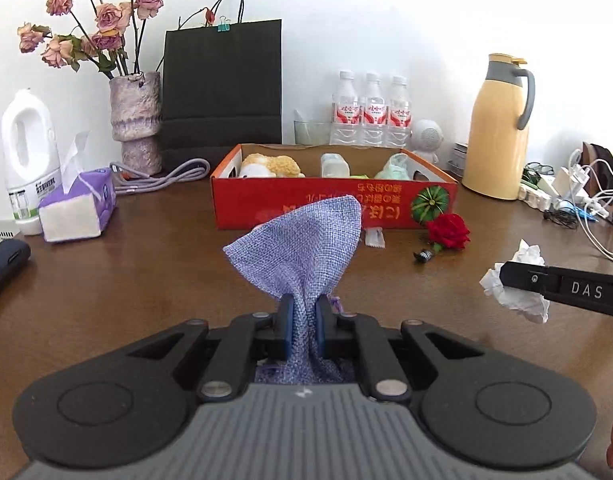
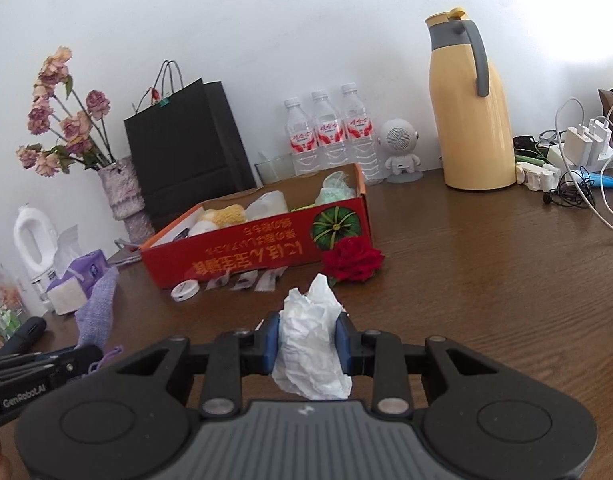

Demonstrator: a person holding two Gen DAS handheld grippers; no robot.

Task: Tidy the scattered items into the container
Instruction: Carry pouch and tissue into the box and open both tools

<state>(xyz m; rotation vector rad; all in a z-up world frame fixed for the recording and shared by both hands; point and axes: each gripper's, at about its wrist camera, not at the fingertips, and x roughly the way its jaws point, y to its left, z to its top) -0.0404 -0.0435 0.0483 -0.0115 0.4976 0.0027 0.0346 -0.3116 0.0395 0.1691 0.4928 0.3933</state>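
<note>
While both hands carry something, the tidying stands partway done, with several loose things left on the tabletop.

Container: a red cardboard box, open at the top, standing near the back of the tabletop.

Already inside: a yellow-and-white plush toy, a small pale bottle and a light green bundle; what else lies inside is hidden by the box wall.

Left gripper: pinched tight on a lilac woven cloth pouch, which stands up above the tabletop in front of the box, not yet over it.

Right gripper: closed on a crumpled white tissue, held above the tabletop, short of the box.

Still loose: a red fabric rose touching the box's front corner, a small white round case and a few clear sachets just in front of the box, and a small dark item beside the rose.

Judgement: two items are in transit, at least four more wait to be collected.
</note>
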